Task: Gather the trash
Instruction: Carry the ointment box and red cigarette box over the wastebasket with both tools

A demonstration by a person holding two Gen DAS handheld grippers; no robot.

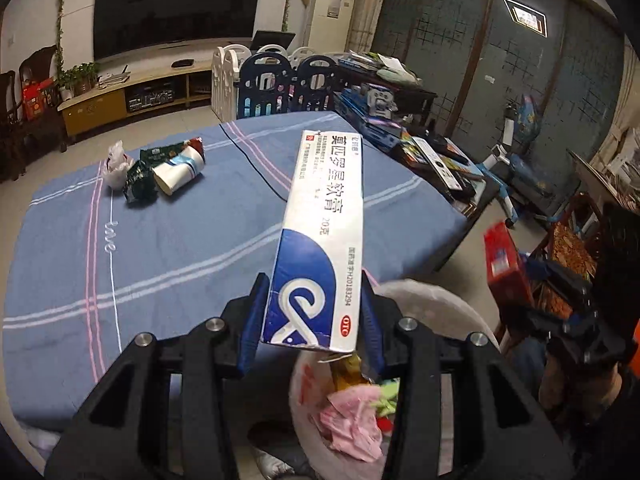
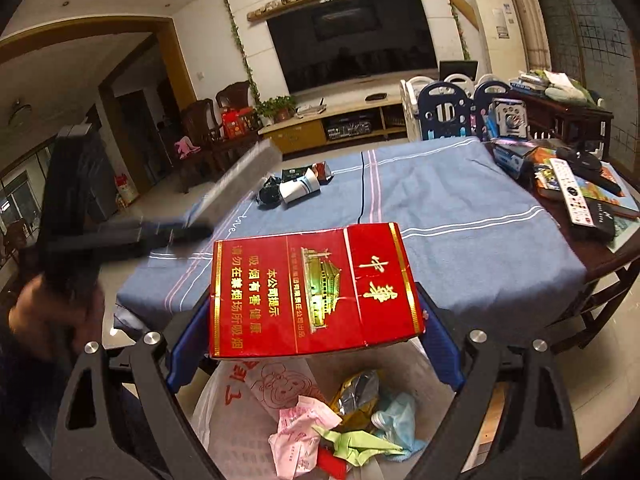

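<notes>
My left gripper (image 1: 314, 280) is shut on a long white-and-blue ointment box (image 1: 324, 216), which sticks out forward above the table's near edge. My right gripper (image 2: 316, 316) is shut on a red cigarette carton (image 2: 312, 284). Both hang over a bin lined with a white bag (image 2: 224, 396) that holds crumpled paper and wrappers. On the blue tablecloth (image 1: 180, 264), at the far left, lie a tipped paper cup (image 1: 178, 172), green wrappers (image 1: 138, 182) and a crumpled white bag (image 1: 116, 164). The left gripper (image 2: 172, 232) appears blurred in the right wrist view.
A black cable (image 1: 260, 172) runs across the cloth. A side table (image 2: 624, 240) to the right carries remotes, books and boxes. Beyond the table stand a play fence (image 1: 276, 80) and a TV cabinet (image 1: 132, 96). A scooter (image 1: 508, 168) stands on the floor at right.
</notes>
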